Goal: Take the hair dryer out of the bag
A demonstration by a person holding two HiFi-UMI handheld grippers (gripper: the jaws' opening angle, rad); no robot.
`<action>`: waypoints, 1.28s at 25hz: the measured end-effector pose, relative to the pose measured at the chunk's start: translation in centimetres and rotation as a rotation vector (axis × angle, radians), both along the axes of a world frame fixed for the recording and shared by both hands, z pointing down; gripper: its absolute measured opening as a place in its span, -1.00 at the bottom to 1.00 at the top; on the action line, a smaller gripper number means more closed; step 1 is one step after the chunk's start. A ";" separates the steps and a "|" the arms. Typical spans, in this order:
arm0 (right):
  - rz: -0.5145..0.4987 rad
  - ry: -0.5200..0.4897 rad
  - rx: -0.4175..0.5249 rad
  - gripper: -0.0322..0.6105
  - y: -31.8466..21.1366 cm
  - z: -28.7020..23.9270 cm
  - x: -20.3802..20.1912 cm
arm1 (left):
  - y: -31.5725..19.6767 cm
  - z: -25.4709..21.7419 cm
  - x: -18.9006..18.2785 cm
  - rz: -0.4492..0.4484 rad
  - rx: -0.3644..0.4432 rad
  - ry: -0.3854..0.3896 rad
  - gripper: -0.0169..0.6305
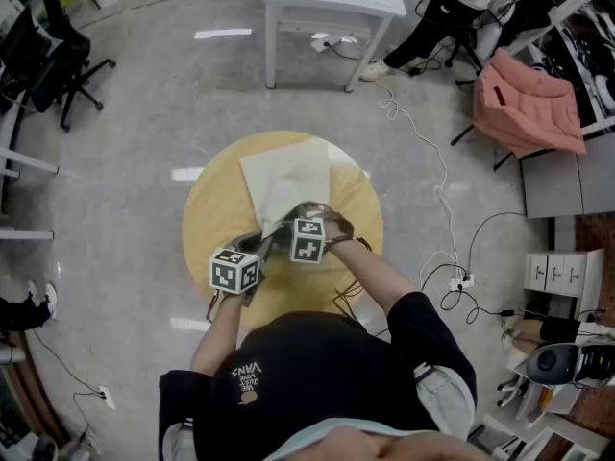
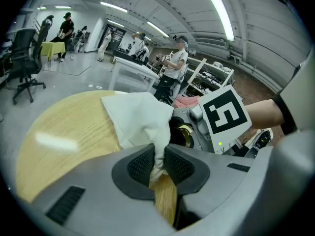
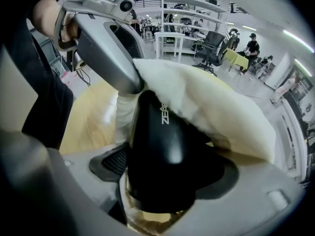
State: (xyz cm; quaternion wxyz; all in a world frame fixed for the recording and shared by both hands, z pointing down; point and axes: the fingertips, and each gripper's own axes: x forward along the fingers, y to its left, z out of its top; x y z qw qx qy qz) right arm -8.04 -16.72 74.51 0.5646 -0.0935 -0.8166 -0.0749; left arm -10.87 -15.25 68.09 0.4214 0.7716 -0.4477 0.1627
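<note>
Both busy — left gripper (image 2: 158, 161) pinching limp cloth bag (image 2: 138, 117), right gripper (image 3: 172, 178) splayed around glossy hair dryer (image 3: 160, 141).

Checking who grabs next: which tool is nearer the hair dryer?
Right. The right tool has the hair dryer between its open jaws; the left tool pinches the bag by its edge, beside the dryer.

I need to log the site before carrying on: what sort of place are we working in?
Most likely an open-plan lab or workshop office, not a home. There is a rolling office chair, a white work table, and cables trailing to a power strip.
</note>
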 end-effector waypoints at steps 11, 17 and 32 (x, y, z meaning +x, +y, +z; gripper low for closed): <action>-0.005 0.089 -0.086 0.32 0.1 1.3 -0.5 | -0.4 0.8 -0.6 -0.007 -0.007 0.025 -0.78; -0.005 0.075 -0.092 0.33 -0.2 1.3 -0.7 | -0.8 0.9 -0.8 -0.003 -0.008 0.033 -0.78; 0.024 0.030 -0.097 0.20 -0.2 0.7 -0.7 | -0.5 0.6 -0.7 0.028 0.004 -0.043 -0.78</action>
